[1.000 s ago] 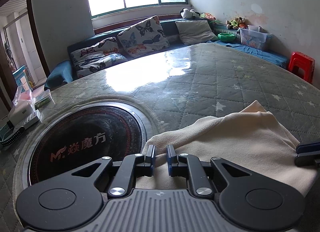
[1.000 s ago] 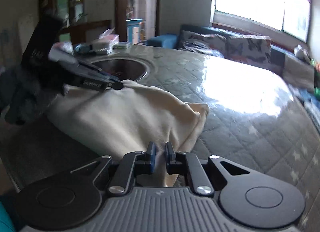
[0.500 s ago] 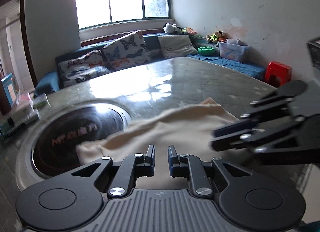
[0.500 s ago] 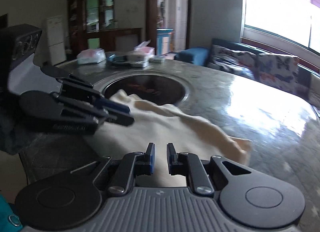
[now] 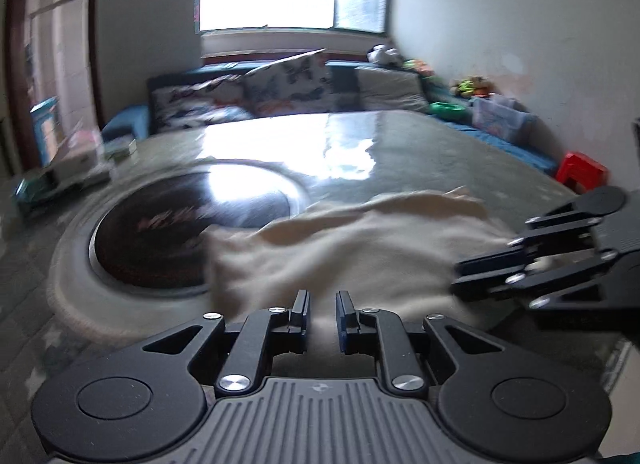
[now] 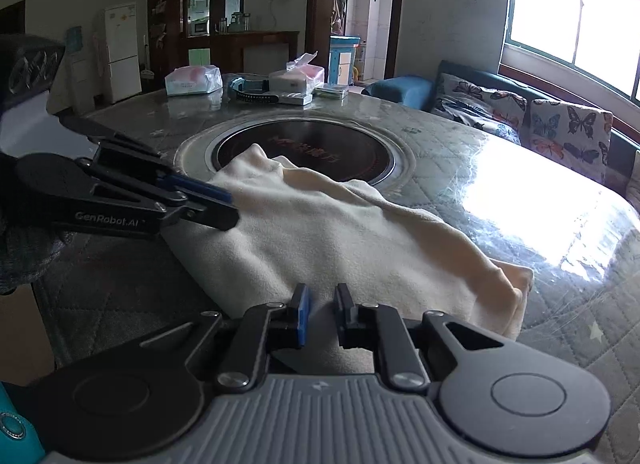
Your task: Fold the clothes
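A cream cloth lies bunched on the round table, one end over the black hob; it also shows in the left wrist view. My left gripper hovers over the cloth's near edge, jaws a small gap apart, nothing between them; it shows at the left in the right wrist view. My right gripper sits at the cloth's other near edge, jaws slightly apart and empty; it shows at the right in the left wrist view.
The black round hob is set in the quilted green table. Tissue packs and boxes stand at the table's far side. A sofa with butterfly cushions runs under the window. A red stool stands by the wall.
Both grippers have let go of the cloth and drawn back and up from it. The cloth has dropped and lies bunched on the table. The left view is blurred by motion.
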A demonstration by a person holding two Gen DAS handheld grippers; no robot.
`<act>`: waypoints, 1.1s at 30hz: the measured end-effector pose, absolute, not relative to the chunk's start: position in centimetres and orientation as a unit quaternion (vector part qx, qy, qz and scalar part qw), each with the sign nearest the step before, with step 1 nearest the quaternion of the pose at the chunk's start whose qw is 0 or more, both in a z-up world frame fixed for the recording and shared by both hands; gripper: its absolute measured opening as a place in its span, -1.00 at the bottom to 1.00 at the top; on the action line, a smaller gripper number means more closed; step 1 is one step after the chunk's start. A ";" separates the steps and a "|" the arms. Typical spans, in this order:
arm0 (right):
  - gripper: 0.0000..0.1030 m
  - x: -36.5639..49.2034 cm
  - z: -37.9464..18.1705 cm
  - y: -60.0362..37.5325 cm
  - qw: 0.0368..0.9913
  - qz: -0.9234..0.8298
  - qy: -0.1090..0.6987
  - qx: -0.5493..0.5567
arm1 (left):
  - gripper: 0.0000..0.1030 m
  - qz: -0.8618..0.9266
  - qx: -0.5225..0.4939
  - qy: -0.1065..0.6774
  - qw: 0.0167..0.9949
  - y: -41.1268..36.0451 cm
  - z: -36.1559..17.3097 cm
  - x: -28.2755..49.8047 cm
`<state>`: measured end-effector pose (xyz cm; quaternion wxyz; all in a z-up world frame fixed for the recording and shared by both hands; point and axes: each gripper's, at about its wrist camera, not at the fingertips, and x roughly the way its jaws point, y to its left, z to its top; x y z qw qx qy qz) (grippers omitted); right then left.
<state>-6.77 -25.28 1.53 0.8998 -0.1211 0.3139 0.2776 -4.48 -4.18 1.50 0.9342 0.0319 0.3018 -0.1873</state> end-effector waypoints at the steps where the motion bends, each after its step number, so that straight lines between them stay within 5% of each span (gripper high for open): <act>1: -0.74 -6.7 1.5 -25.3 0.900 0.278 0.314 -0.120 | -0.65 -0.188 0.023 0.300 0.935 -3.6 1.4 -4.4; 14: -0.72 -6.4 1.9 -25.4 0.897 0.279 0.323 -0.114 | -0.61 -0.144 -0.001 0.320 0.937 -2.1 1.6 0.1; 18: -0.52 -5.6 2.6 -25.5 0.898 0.277 0.324 -0.111 | -0.62 -0.139 0.007 0.311 0.940 -2.6 2.5 0.5; 33: -0.55 3.4 2.0 -26.7 0.905 0.218 0.362 -0.048 | -0.62 -0.128 0.022 0.317 0.939 -3.0 2.4 3.1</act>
